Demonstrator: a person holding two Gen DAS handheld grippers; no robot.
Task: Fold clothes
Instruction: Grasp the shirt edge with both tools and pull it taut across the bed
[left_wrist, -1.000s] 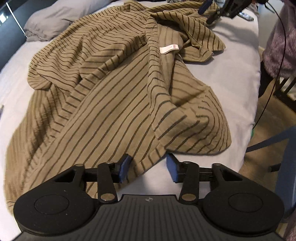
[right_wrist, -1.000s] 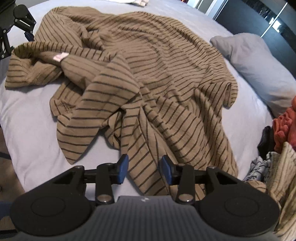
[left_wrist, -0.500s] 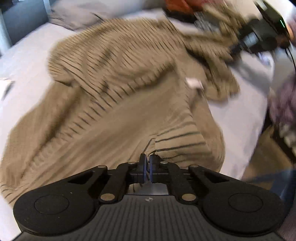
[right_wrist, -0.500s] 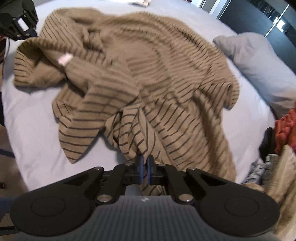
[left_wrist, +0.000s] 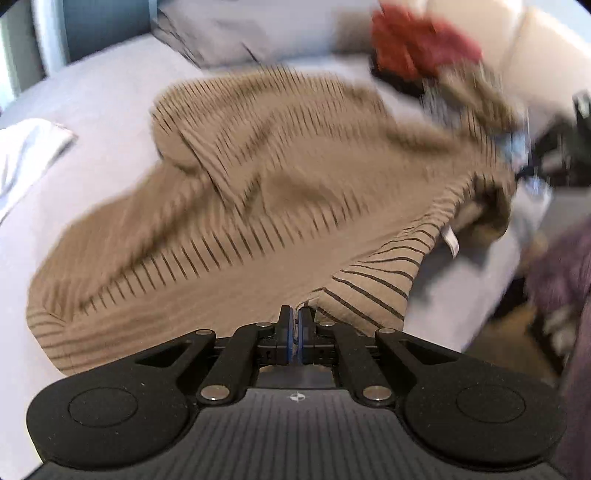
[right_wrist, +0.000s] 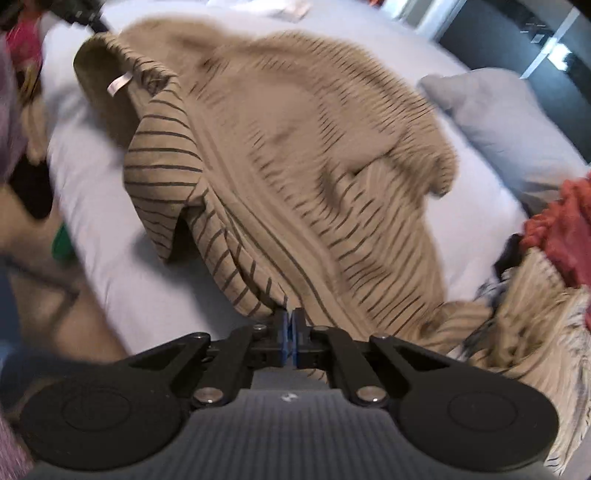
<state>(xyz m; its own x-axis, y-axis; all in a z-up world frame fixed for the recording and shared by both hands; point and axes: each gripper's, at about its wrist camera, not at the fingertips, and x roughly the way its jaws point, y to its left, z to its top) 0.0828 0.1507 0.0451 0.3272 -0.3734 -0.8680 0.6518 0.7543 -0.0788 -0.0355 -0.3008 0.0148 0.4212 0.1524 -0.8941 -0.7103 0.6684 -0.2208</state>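
A tan garment with thin dark stripes (left_wrist: 258, 206) lies spread and rumpled over a pale bed; the right wrist view shows the same garment (right_wrist: 303, 155). My left gripper (left_wrist: 295, 317) is shut on an edge of the cloth, which rises taut from its pads. My right gripper (right_wrist: 290, 318) is likewise shut on a bunched fold of the garment. A white label (left_wrist: 451, 240) shows near the neck opening, and the label (right_wrist: 119, 83) is at upper left in the right wrist view. Both views are blurred by motion.
A grey pillow (right_wrist: 502, 122) lies at the bed's far side, and the pillow (left_wrist: 221, 40) is at the top in the left wrist view. A pile of other clothes, red and striped (right_wrist: 554, 251), sits beside the garment. The bed's edge and the floor (left_wrist: 509, 332) are at right.
Both grippers went from open beside the cloth to shut on it. Each has lifted its pinched part, pulling the garment up and stretching it between them.
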